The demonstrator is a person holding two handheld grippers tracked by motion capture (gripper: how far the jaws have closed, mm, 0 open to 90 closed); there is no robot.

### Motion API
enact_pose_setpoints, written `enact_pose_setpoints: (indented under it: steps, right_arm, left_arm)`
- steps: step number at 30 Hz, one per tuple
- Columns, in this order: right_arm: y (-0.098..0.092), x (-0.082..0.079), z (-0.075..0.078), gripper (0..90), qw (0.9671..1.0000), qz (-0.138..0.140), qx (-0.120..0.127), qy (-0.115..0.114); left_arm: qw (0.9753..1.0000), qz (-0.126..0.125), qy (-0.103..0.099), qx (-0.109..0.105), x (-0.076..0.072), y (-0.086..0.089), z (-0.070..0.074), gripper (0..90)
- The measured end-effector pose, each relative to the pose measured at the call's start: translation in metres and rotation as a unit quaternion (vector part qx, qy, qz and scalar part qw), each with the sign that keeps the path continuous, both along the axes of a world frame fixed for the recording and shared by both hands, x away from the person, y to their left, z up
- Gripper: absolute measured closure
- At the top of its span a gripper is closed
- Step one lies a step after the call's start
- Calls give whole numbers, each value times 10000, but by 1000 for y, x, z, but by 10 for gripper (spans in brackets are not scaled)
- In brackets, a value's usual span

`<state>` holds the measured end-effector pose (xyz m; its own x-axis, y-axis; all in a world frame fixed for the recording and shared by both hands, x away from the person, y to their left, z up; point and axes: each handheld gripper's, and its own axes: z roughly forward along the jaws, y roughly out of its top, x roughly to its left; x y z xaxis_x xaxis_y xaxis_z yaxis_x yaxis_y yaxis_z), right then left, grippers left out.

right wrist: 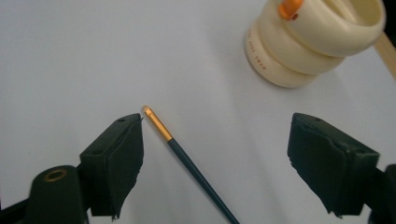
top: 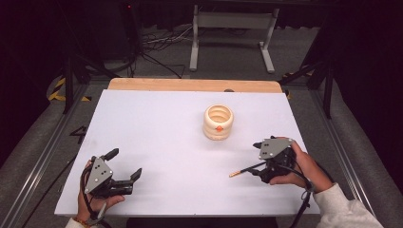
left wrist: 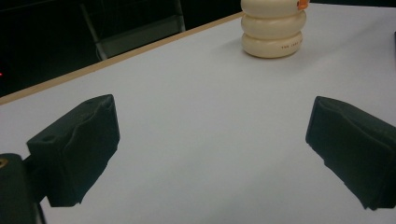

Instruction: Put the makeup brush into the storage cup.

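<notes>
White table (top: 157,123), dark room behind. My right gripper (right wrist: 215,158) stands wide over the brush (right wrist: 187,158) at lower centre of its view, not yet gripping; the holder (top: 218,122) sits centre-right. Left gripper (top: 126,166) wide, idle. Next I'd close squarely on the handle.

A white table top (top: 157,137) is seen, edged at its far side by a pale wooden strip (top: 195,85). Grey carpet (top: 223,57) is laid over the floor beyond and to both sides. A light metal frame on two legs (top: 233,33) is stood on the carpet behind the table, and black cables (top: 157,47) are strewn beside it. Yellow-and-black tape (top: 59,92) is stuck to the floor at the left. The surroundings are left in darkness; the table alone is brightly lit.
</notes>
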<state>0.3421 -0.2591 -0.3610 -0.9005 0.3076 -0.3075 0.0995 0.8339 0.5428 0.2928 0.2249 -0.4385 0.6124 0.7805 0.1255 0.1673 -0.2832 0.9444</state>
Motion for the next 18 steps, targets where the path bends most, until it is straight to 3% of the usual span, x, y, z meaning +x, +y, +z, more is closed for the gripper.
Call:
enact_pose_setpoints:
  steps: [3,7,10,15,16,17,18]
  right_arm:
    - [17,5,-5,255,9985,272,-441,180]
    - [31,10,-12,327,9942,553,-834,382]
    - [41,14,-17,390,9890,700,-1193,518]
    - [52,21,-29,455,9800,954,-1585,734]
    - [52,21,-29,455,9800,954,-1585,734]
    - [56,24,-34,461,9766,985,-1746,784]
    - [57,25,-36,478,9754,996,-1785,829]
  left_arm:
    - [10000,-14,27,10,1,0,-1,37]
    - [10000,-58,36,57,1,-1,-1,39]
    - [9999,-85,44,60,1,-2,-2,39]
    - [9999,-122,57,70,1,-2,-2,39]
    - [9999,-126,69,77,1,-2,-2,39]
    - [9999,-134,71,83,1,-2,-3,39]
    - [9998,-134,74,84,1,-2,-3,39]
